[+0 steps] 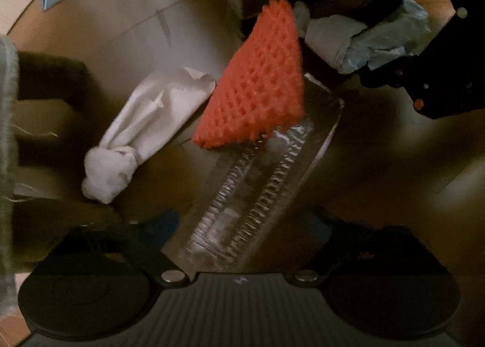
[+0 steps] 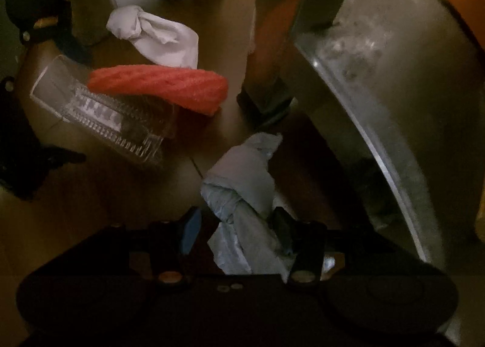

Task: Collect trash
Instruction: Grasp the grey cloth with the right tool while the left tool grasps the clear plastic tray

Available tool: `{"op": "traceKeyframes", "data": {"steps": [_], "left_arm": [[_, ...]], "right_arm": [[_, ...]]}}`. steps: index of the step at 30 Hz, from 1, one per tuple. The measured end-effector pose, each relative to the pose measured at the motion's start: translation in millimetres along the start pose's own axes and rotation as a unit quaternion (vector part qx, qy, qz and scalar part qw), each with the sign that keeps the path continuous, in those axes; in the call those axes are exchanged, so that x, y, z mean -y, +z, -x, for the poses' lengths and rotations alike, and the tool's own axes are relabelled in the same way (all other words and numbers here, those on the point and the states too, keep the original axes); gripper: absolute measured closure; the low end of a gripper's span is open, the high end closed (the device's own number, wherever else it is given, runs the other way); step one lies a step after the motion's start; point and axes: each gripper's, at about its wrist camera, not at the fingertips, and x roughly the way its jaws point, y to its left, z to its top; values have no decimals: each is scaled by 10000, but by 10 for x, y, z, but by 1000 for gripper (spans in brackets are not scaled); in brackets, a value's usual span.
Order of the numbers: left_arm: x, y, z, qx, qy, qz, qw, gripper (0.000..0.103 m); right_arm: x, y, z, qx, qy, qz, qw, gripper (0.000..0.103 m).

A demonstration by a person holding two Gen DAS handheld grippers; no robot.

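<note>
While lying aslant on the wooden floor point(image 1: 394, 165), clear plastic tray point(image 1: 257, 183) between left gripper point(image 1: 242, 225) fingers, spread, long axis pointing away; right gripper point(image 2: 236, 225) pinching crumpled grey wrapper point(image 2: 242, 195)

On the floor point(image 2: 75, 210), the ribbed plastic tray point(image 1: 254, 183) lies between the left gripper's point(image 1: 242, 225) fingers, with the foam net point(image 1: 257, 80) resting on its far end. The knotted paper wad point(image 1: 142, 131) lies just left of the net. The crumpled wrapper point(image 2: 242, 195) sits between the right gripper's point(image 2: 236, 225) fingers, the metal bin point(image 2: 394, 89) close on its right.
</note>
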Motion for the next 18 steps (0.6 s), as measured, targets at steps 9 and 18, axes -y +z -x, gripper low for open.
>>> {"op": "traceKeyframes", "data": {"steps": [9,18], "left_arm": [[-14,-14,-19,-13,-234,281,9993,54],[-3,-19,82,-242,-477,602,9968,56]], "right_arm": [[58,-19,-57,-39,306,-516,9982,55],[74,-131,81,-249,320,-1282,9909,77]]}}
